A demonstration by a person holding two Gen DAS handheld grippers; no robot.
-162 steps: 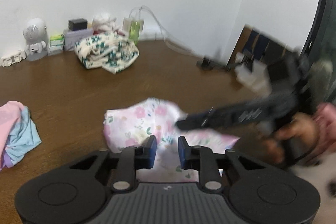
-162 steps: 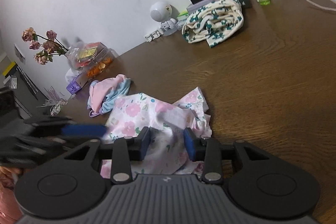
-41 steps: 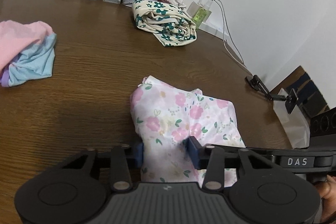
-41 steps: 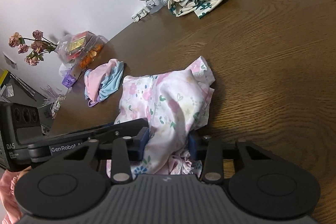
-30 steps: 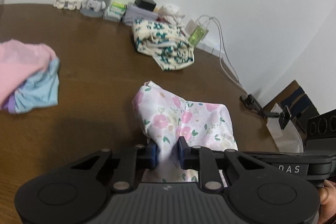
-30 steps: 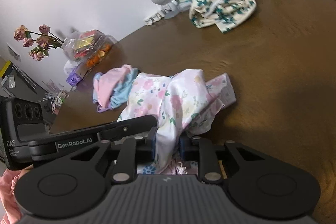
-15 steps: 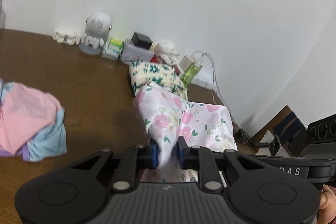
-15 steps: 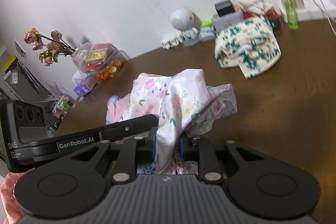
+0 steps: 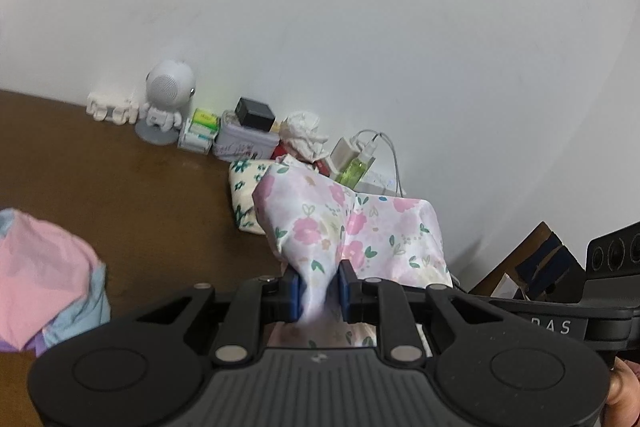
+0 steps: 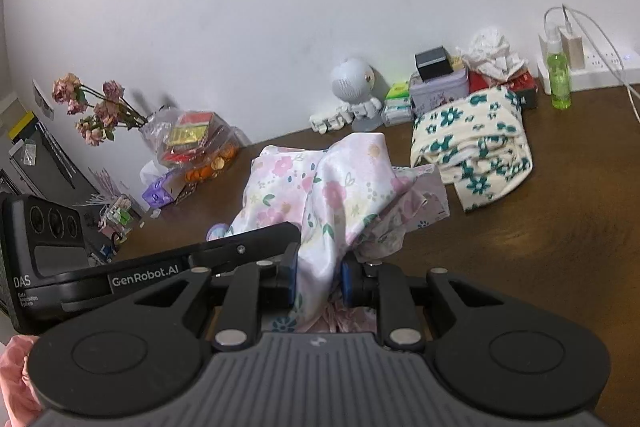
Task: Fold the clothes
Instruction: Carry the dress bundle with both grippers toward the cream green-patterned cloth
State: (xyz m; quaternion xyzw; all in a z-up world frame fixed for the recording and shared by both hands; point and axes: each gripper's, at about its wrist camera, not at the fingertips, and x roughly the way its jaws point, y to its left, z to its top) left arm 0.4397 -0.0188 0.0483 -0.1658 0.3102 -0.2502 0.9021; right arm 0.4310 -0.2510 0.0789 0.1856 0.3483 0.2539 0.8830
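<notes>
Brown wood table (image 10: 560, 227) by a white wall has clothes on it: a green-flowered cloth (image 10: 476, 147) bunched at the back and a pink and blue one (image 9: 44, 275) in a heap. Up in the air hangs the pink flowery garment (image 10: 320, 199), all crumpled, so I think its folding is not finished. Both the left gripper (image 9: 319, 291) and the right gripper (image 10: 318, 281) are pinched tight on it, close together

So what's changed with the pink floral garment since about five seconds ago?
Both grippers closed on the pink floral garment and lifted it off the brown table: the left gripper and right gripper now pinch bunched fabric. The folded green floral cloth and pink-and-blue garment stayed put.
</notes>
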